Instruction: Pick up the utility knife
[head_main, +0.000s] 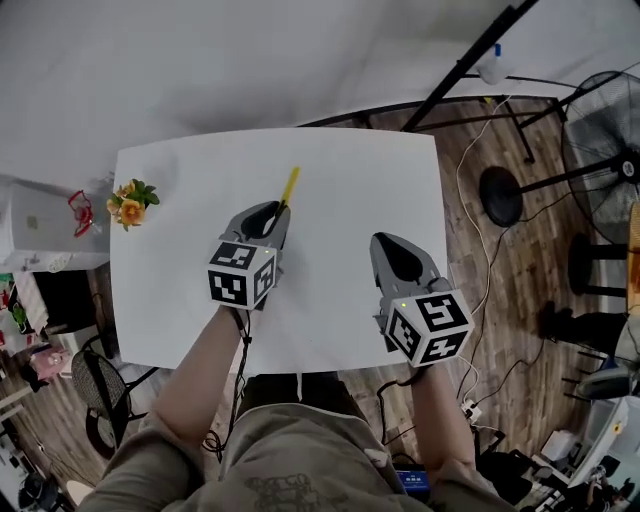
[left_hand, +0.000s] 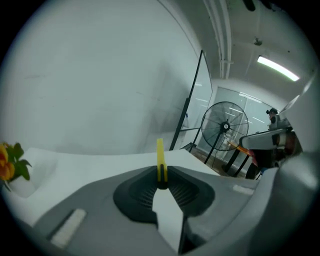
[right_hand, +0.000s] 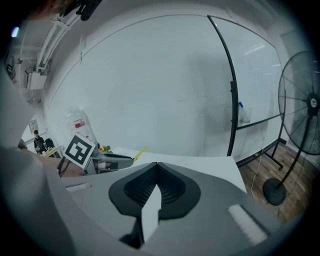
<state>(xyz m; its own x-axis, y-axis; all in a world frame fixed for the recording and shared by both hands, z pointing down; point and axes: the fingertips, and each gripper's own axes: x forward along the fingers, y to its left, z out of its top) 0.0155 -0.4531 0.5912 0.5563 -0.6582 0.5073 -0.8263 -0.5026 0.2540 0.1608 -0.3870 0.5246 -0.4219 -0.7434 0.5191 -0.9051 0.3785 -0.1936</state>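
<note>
The two fingers of the left gripper pinch the one yellow utility knife, which points toward the far side of the one white table, the two fingers of the right gripper are pressed together on nothing, and one flower bunch sits far left.

Support: a white rectangular table with a plain matte top, standing on a wood floor. The flowers (orange heads, green leaves) sit on it at the far left corner, well to the left of the jaws of the left gripper. A yellow knife is clamped in those jaws and points ahead of them toward the far edge; contact with the tabletop cannot be told. White tabletop runs ahead of the jaws of the right gripper.
</note>
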